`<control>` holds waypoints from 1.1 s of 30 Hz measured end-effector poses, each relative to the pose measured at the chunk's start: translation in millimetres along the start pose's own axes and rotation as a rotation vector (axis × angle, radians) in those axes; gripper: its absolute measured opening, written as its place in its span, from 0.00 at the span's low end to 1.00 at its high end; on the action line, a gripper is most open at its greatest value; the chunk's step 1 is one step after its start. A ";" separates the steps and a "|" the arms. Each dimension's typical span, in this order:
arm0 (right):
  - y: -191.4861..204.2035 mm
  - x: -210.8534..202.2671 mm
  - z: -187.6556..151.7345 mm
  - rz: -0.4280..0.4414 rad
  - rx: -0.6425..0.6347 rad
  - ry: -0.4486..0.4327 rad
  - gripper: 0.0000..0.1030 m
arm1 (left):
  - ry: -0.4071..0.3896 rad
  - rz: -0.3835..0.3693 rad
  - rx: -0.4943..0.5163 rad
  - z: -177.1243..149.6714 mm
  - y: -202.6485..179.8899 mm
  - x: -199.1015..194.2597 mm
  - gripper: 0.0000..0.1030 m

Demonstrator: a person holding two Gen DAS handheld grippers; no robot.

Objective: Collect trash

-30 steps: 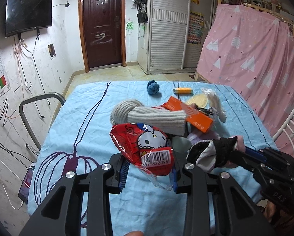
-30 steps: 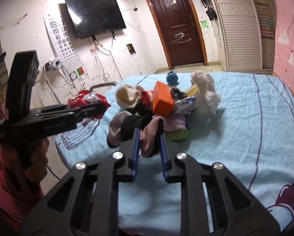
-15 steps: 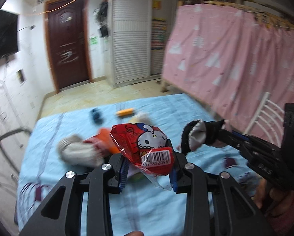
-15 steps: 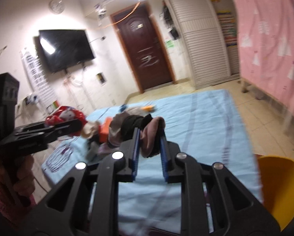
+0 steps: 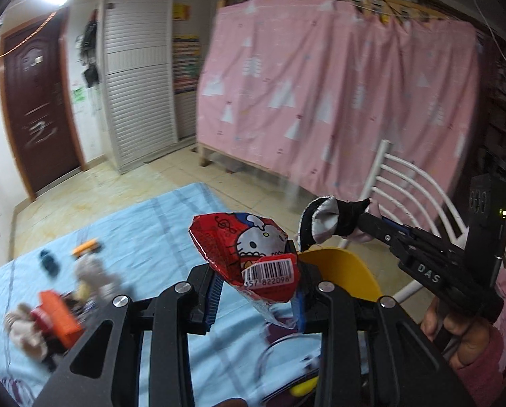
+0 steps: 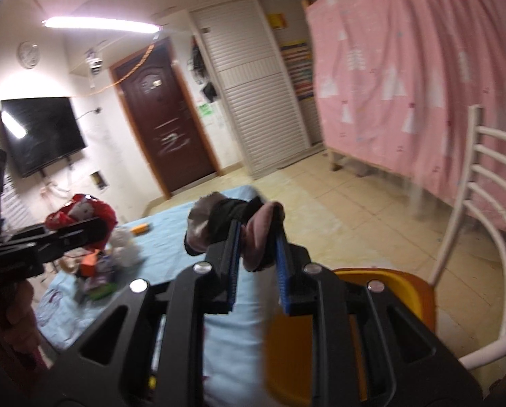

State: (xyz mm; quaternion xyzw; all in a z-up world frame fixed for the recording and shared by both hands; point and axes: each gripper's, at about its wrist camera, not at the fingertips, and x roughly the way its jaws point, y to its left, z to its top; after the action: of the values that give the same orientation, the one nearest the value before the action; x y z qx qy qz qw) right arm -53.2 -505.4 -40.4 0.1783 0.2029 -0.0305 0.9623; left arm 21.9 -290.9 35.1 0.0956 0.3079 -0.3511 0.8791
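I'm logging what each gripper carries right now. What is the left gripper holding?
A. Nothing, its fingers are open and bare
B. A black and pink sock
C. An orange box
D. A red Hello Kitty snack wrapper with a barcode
D: in the left wrist view the left gripper is shut on the red Hello Kitty wrapper, while the sock is in the right gripper.

yellow bin (image 6: 412, 291): mostly hidden behind gripper | table clutter (image 5: 49, 308): motion-blurred, unidentifiable

Red Hello Kitty snack wrapper (image 5: 253, 261), crumpled, barcode facing cam, held aloft; black/grey/pink sock (image 6: 232, 230), bunched, held above yellow bin (image 6: 405, 291).
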 end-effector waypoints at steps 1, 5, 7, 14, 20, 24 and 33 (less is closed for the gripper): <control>-5.0 -1.0 -0.9 -0.015 0.004 -0.003 0.18 | 0.004 -0.010 0.014 3.0 -9.5 6.1 0.25; -27.6 -2.0 -5.4 -0.078 0.024 0.000 0.19 | 0.033 -0.038 0.055 11.2 -37.6 28.8 0.25; -35.6 2.3 -7.5 -0.103 0.037 0.014 0.22 | 0.050 -0.057 0.072 14.0 -51.3 40.2 0.25; -66.3 -0.8 -7.7 -0.144 0.094 0.002 0.27 | 0.114 -0.130 0.094 16.1 -76.8 68.5 0.26; -81.1 -14.3 -1.8 -0.178 0.141 -0.041 0.39 | 0.126 -0.159 0.124 15.2 -96.2 77.0 0.61; -80.3 -14.9 -2.9 -0.172 0.137 -0.041 0.41 | 0.126 -0.157 0.119 13.7 -95.8 74.3 0.64; -42.8 -4.3 -1.5 -0.114 0.078 -0.008 0.53 | 0.089 -0.130 0.054 16.2 -64.6 50.0 0.65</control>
State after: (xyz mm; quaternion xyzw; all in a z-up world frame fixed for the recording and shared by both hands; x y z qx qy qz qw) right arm -63.4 -544.9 -54.1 0.2035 0.2075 -0.0938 0.9522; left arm 14.1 -372.5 20.7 0.1143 0.3427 -0.4111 0.8370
